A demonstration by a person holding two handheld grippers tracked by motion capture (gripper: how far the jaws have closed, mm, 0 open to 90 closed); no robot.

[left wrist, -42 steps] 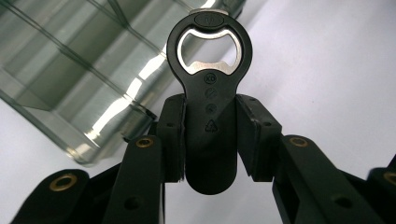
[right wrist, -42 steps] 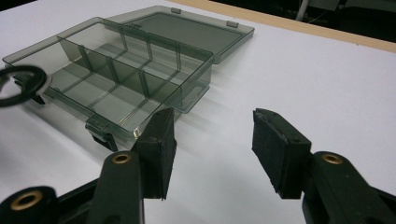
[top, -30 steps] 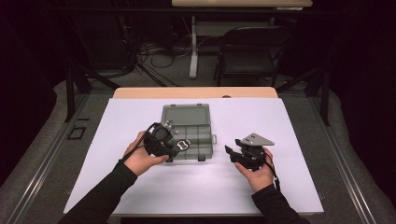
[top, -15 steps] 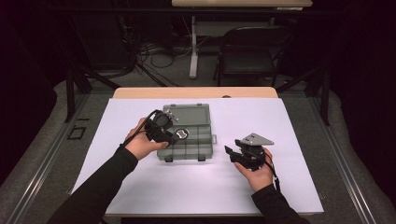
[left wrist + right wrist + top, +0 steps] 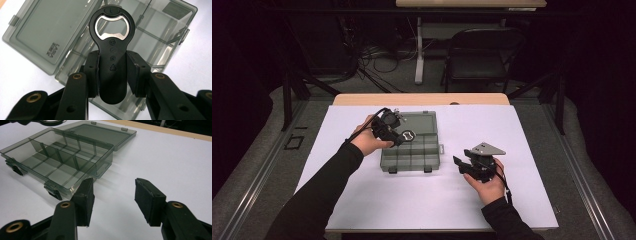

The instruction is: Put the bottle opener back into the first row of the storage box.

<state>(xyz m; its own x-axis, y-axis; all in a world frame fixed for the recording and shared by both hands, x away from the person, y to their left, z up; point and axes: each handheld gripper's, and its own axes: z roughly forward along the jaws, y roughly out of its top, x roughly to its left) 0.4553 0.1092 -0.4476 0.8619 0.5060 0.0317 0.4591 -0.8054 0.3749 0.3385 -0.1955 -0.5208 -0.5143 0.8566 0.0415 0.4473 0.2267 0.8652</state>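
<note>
With left gripper jaws pinching black plastic bottle opener over smoky transparent compartment box, lower level; right gripper jaws spread beside box.

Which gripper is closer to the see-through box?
The left gripper. It hangs just above the open box, gripping a bottle opener. The right gripper sits open on the table beside the box's right side, apart from it.
</note>
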